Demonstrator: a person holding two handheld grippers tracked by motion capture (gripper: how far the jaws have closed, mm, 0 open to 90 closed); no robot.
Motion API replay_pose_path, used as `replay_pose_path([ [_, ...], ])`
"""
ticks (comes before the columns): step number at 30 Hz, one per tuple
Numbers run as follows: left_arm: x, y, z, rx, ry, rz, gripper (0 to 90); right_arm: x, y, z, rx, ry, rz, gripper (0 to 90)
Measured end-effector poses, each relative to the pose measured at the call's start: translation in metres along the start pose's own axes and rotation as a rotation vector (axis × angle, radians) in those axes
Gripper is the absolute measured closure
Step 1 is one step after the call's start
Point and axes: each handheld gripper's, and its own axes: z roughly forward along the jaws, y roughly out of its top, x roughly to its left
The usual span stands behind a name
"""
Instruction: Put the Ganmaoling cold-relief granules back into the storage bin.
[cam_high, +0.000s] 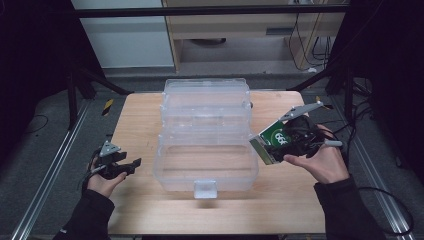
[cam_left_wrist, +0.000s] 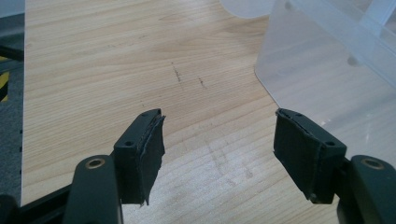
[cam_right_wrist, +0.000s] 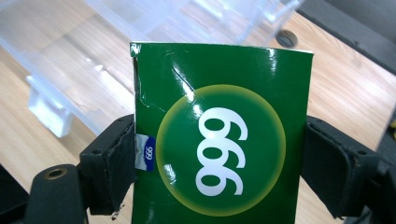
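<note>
- Left claw (cam_high: 131, 163): held low over the left part of the wooden desk (cam_high: 140, 125), a little short of the box's left wall. Jaws spread wide, nothing between them; in the left gripper view only bare wood grain lies in the gap (cam_left_wrist: 219, 140), with the clear wall off to the right.
- Person's left hand (cam_high: 102, 181): wrapped round the claw's grip, dark sleeve coming in from the bottom edge.
- Clear plastic organiser box (cam_high: 206, 135): sits at the middle of the desk, lid swung open and back, tiers stepped upward toward the far side; latch tab at its near edge. Front tray looks empty.
- Green carton (cam_high: 276, 140): marked "999" in white on a yellow-green circle, torn along one top corner. Held in the air at the box's right wall, near the front tray, tilted.
- Right claw (cam_right_wrist: 219, 172): pinching the green carton by its two side faces, pads flat against it.
- Person's right hand (cam_high: 320, 160): cradles the right claw above the desk's right part.
</note>
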Motion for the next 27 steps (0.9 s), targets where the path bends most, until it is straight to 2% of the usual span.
replay_pose_path([
  [4, 0.000, 0.000, 0.000, 0.003, 0.002, 0.000, 32.3, 0.004, 0.006, 0.002, -0.027, 0.043, -0.041, 18.8],
  [9, 0.000, 0.000, 0.000, 0.004, 0.001, 0.001, 32.3, 0.012, 0.013, 0.004, -0.057, 0.092, -0.122, 18.8],
  [16, 0.001, 0.000, 0.000, 0.004, 0.001, 0.001, 32.3, 0.016, 0.023, 0.009, -0.066, 0.144, -0.166, 18.9],
  [27, 0.001, -0.001, 0.001, 0.008, 0.000, -0.002, 32.3, 0.021, 0.038, 0.021, -0.094, 0.243, -0.286, 18.8],
])
